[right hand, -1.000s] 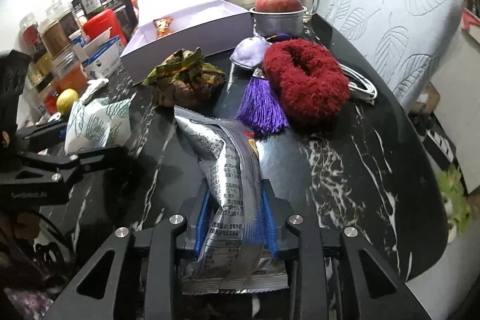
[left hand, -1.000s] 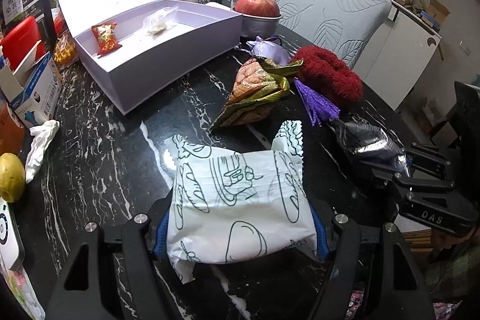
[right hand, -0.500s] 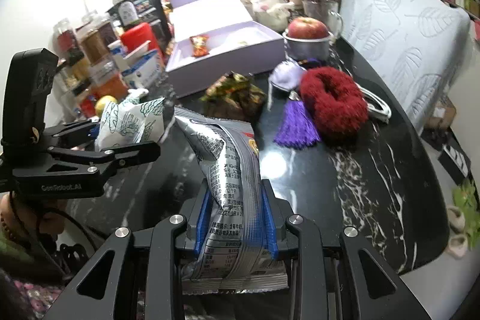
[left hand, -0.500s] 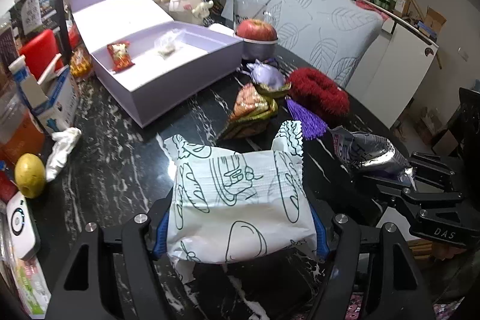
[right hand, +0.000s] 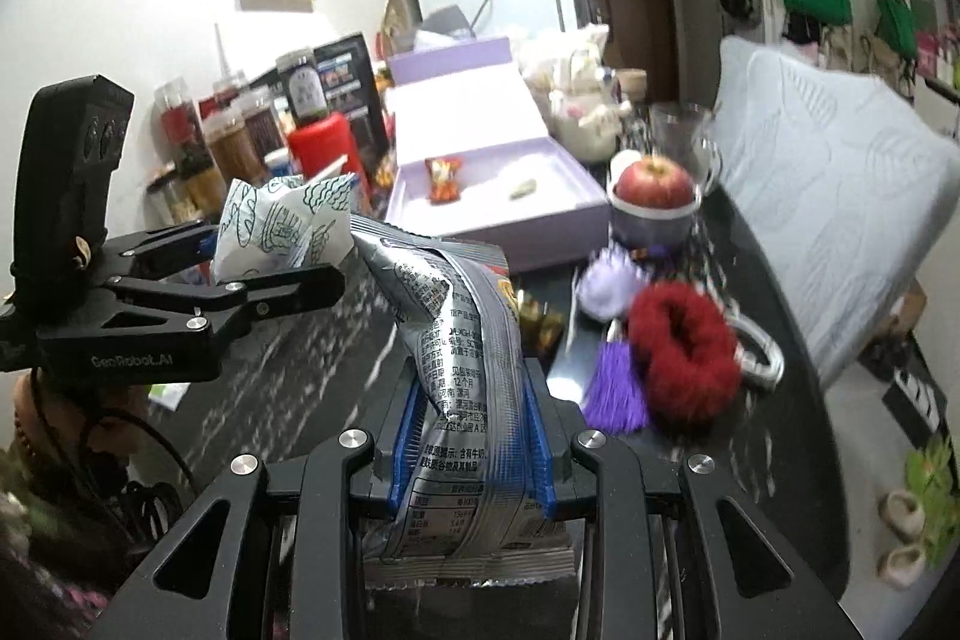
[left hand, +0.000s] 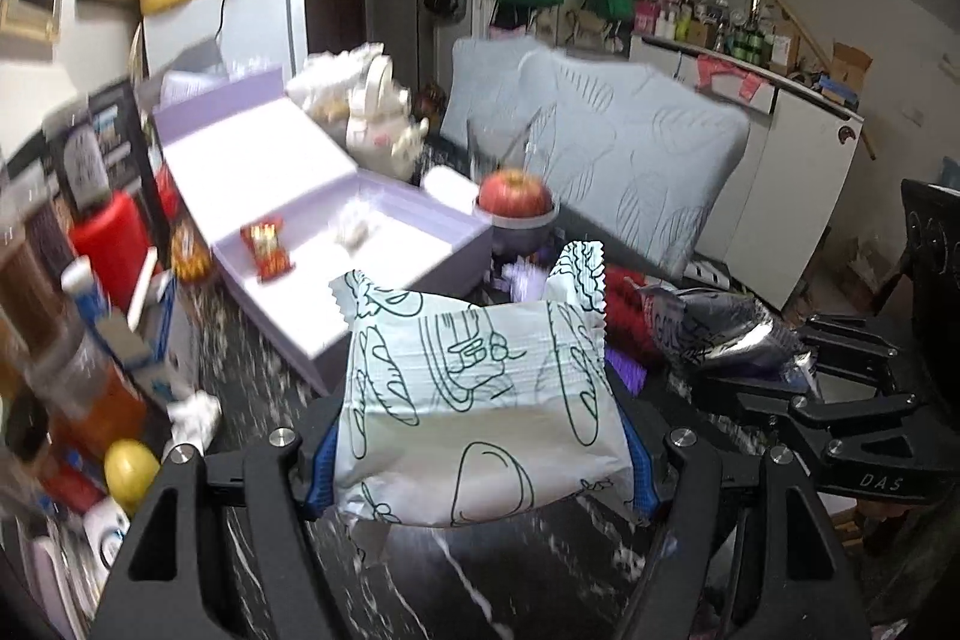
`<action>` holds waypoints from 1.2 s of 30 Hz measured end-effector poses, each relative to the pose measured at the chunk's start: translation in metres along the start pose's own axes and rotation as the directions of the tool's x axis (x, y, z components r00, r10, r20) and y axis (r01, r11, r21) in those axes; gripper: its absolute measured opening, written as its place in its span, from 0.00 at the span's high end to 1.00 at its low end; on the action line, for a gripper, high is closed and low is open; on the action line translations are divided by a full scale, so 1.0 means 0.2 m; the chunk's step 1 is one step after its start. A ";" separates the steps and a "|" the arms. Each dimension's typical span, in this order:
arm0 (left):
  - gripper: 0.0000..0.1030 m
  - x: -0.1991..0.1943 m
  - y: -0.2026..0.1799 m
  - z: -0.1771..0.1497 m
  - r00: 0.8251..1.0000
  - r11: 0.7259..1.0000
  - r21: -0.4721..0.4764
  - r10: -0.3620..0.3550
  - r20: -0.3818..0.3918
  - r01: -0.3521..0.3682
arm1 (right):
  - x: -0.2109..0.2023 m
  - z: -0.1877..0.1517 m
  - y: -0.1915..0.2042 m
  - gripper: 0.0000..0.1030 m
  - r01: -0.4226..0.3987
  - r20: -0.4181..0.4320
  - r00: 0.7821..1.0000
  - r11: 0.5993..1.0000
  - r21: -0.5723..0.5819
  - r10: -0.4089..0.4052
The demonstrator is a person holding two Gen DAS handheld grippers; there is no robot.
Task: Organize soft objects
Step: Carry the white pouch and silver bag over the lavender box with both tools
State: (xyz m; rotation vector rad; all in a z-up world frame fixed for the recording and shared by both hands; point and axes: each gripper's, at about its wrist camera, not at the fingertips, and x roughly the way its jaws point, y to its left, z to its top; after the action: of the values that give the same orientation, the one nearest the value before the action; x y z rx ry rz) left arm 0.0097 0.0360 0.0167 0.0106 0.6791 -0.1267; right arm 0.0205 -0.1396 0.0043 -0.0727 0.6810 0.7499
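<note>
My left gripper [left hand: 477, 454] is shut on a white snack bag with green drawings [left hand: 480, 388] and holds it in the air over the black marble table [left hand: 252, 358]. My right gripper [right hand: 471, 436] is shut on a silver snack bag [right hand: 462, 340], also held up. Each gripper shows in the other view, the right one in the left wrist view [left hand: 840, 400] and the left one in the right wrist view [right hand: 240, 280]. An open lavender box [left hand: 360, 244] stands ahead with a red snack packet [left hand: 267, 250] and a small clear packet [left hand: 354, 226] inside.
A red fuzzy scrunchie [right hand: 684, 352], a purple tassel [right hand: 618, 388] and a lavender pouch [right hand: 606, 280] lie on the table. An apple in a metal bowl [right hand: 654, 196] stands beside the box. Jars and cartons [right hand: 252, 142] crowd the left edge. A padded chair [right hand: 828, 196] stands at the right.
Both grippers have risen and tilted up with their bags. The table now sits lower in both views and the box is nearer the middle.
</note>
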 end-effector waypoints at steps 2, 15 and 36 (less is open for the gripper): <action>0.31 -0.02 0.00 0.06 1.000 1.000 0.010 -0.006 0.024 0.006 | -0.02 0.04 -0.01 0.71 0.000 0.023 1.000 1.000 -0.010 0.000; 0.31 -0.02 0.01 0.37 0.991 0.998 0.067 -0.009 0.130 0.000 | -0.02 0.38 -0.10 0.71 0.023 0.107 0.994 0.999 -0.046 -0.018; 0.31 0.39 0.39 0.78 0.964 0.984 -0.012 0.178 0.197 -0.179 | 0.42 0.93 -0.27 0.70 0.030 0.179 0.984 0.996 -0.088 -0.014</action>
State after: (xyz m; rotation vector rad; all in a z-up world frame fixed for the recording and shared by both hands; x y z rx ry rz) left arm 0.1778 0.0958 0.0869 0.0644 0.4764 0.0439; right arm 0.2019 -0.0747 0.0915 -0.0949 0.4753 0.7558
